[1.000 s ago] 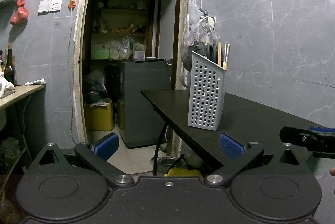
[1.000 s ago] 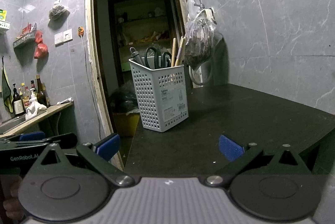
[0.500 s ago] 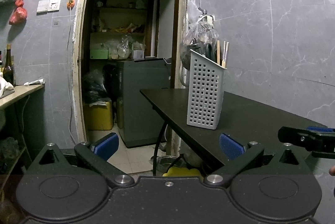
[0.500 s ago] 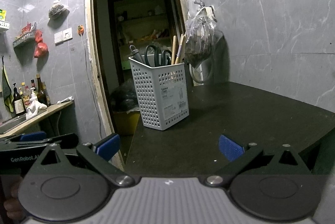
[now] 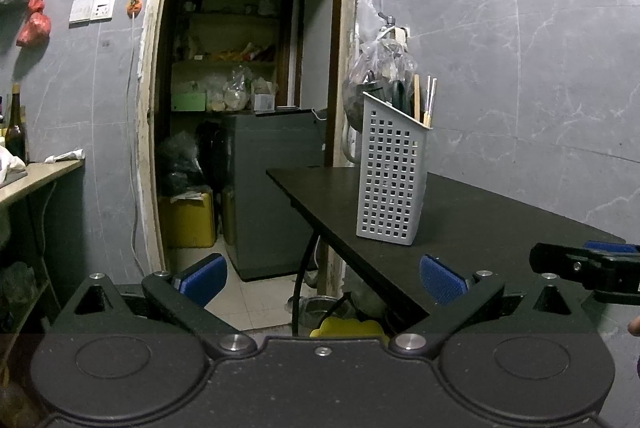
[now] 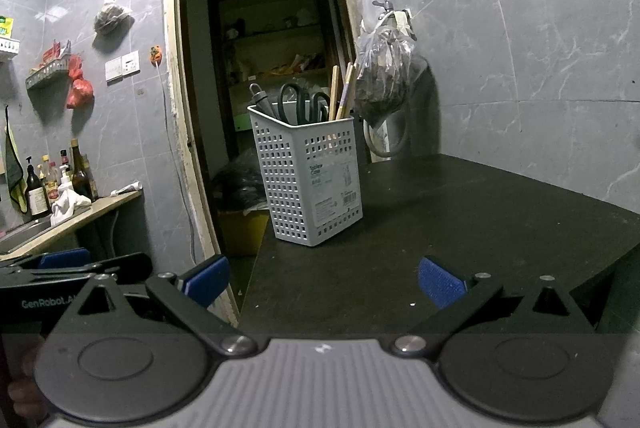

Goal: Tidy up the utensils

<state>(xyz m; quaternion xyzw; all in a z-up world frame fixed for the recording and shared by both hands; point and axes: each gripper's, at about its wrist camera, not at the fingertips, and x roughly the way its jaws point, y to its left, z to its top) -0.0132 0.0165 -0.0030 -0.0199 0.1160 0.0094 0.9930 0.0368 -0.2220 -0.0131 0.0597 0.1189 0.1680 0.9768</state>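
On the black table point(image 6: 460, 228) stands one grey perforated utensil holder point(image 6: 310, 180), upright, with its long axis vertical and its open top facing up; it is near the table's left edge, on the side of the doorway point(image 6: 256, 40). Inside it I can count one pair of scissors point(image 6: 302, 100) with two dark loop handles pointing up, one grey handled tool point(image 6: 262, 98) leaning to the left, and wooden chopsticks point(image 6: 340, 92), at least three sticks, standing almost straight and leaning slightly to the right. All of these have their long axis close to vertical, with the handles or the ends rising above the rim. There are two grippers. The left gripper point(image 5: 322, 274) is held level in front of the table's left edge, well apart from the holder, its blue pads point(image 5: 202, 274) wide apart and with nothing between them. The right gripper point(image 6: 322, 278) is also level, above the near part of the table and directed to the holder, its jaws apart and empty as well. One clear plastic bag point(image 6: 384, 76) with dark content hangs on the wall behind the holder.
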